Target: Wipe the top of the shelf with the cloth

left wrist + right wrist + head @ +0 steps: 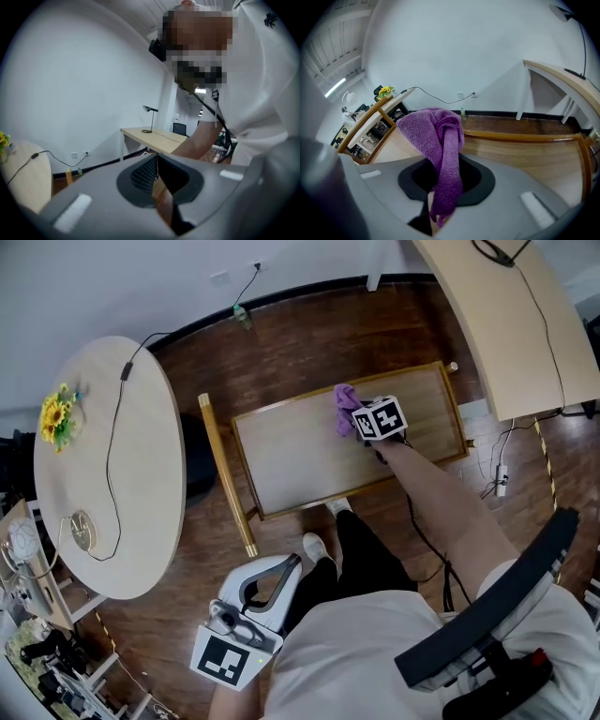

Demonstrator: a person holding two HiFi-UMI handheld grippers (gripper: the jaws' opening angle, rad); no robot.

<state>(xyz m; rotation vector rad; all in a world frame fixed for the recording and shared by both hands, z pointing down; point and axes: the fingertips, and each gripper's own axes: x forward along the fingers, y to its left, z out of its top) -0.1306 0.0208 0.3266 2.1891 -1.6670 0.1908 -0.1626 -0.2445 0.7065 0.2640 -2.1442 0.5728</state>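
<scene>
Toward the far edge of the shelf top, right of its middle, the purple cloth [345, 407] sits bunched in a lump ahead of the right tongs [443, 187]. They are clenched on a narrow twisted fold of it, and a short tail hangs out behind the pads. Whether the lump is pressed on the wood or held just above it cannot be told from either view.

The likely troubles start with that grip. So thin a pinch may let the cloth slide out if it drags hard on the surface. A balled cloth also wipes only a narrow band, so strips of the shelf [300, 460] could be missed, most of all the near half and the left end. The raised rim around the top may snag the cloth or the tongs at the end of a stroke.

Nothing steadies the shelf, so a firm push might shift it. The left tongs [157, 161] are squeezed together on nothing, held low by the person's body, well apart from the shelf and beside the round bench [112, 465].
</scene>
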